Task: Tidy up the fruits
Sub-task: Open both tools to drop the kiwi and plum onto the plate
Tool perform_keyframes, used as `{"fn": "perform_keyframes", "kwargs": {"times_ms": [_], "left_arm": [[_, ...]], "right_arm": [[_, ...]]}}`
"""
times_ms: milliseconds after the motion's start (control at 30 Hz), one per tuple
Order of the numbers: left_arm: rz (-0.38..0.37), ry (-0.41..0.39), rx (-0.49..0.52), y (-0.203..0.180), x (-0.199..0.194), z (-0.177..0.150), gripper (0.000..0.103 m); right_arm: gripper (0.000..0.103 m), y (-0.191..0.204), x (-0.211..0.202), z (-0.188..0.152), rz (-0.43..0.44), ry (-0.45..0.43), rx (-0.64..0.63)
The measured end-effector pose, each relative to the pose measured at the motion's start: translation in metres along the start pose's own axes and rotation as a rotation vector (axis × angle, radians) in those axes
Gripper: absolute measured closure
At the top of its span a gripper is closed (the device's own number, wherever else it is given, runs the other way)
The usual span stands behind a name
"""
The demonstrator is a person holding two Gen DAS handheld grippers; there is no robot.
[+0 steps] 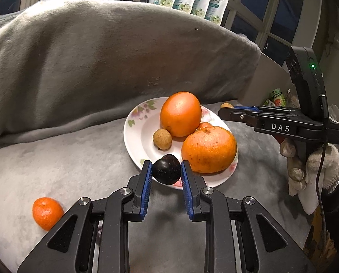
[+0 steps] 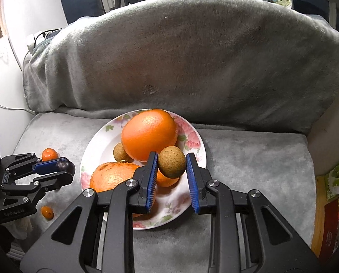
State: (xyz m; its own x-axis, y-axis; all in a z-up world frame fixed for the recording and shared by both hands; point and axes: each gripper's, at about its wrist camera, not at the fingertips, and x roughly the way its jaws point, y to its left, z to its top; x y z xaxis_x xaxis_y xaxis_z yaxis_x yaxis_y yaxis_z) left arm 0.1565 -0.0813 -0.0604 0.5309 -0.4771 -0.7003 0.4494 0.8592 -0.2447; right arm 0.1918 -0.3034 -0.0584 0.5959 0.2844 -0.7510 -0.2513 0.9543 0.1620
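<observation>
The left gripper [image 1: 166,173] pinches a dark plum [image 1: 167,169] at the near rim of the floral plate [image 1: 135,134]; the right gripper [image 2: 172,166] pinches a brown longan [image 2: 171,162] above it. Each should lower into a bare gap beside the 2 oranges [image 1: 180,113] before spreading, lest round fruit roll off.

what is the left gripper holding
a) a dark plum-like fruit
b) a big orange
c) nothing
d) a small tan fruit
a: the left gripper has its blue pads on either side of a dark fruit at the plate edge; the tan fruit sits in the right gripper.
</observation>
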Motion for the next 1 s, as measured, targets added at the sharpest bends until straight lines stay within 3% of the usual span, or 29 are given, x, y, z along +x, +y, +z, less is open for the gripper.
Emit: {"fn": "perform_keyframes", "kwargs": {"times_ms": [200, 333, 367, 433, 567, 633, 1000], "left_arm": [[0.017, -0.016, 0.016, -0.003, 0.001, 0.005, 0.079], [0.017, -0.025, 0.016, -0.004, 0.001, 0.007, 0.077], [0.016, -0.025, 0.018, -0.005, 0.001, 0.007, 0.074], [0.019, -0.028, 0.019, -0.005, 0.002, 0.006, 0.054], [0.029, -0.029, 0.015, -0.004, 0.0, 0.003, 0.051], [0.039, -0.03, 0.013, -0.003, -0.001, 0.002, 0.042], [0.063, -0.057, -0.038, 0.016, -0.024, 0.002, 0.037]], "right_arm": [[0.075, -0.001, 0.002, 0.003, 0.006, -0.009, 0.01], [0.041, -0.002, -0.002, 0.002, 0.003, -0.029, 0.008], [0.041, -0.001, -0.004, 0.003, 0.005, -0.038, 0.008], [0.039, -0.001, -0.007, 0.004, 0.006, -0.043, 0.011], [0.025, 0.001, -0.013, 0.004, -0.017, -0.063, 0.006], [0.018, 0.001, -0.016, 0.003, -0.03, -0.073, 0.006], [0.014, 0.006, -0.034, 0.0, -0.058, -0.102, 0.013]]}}
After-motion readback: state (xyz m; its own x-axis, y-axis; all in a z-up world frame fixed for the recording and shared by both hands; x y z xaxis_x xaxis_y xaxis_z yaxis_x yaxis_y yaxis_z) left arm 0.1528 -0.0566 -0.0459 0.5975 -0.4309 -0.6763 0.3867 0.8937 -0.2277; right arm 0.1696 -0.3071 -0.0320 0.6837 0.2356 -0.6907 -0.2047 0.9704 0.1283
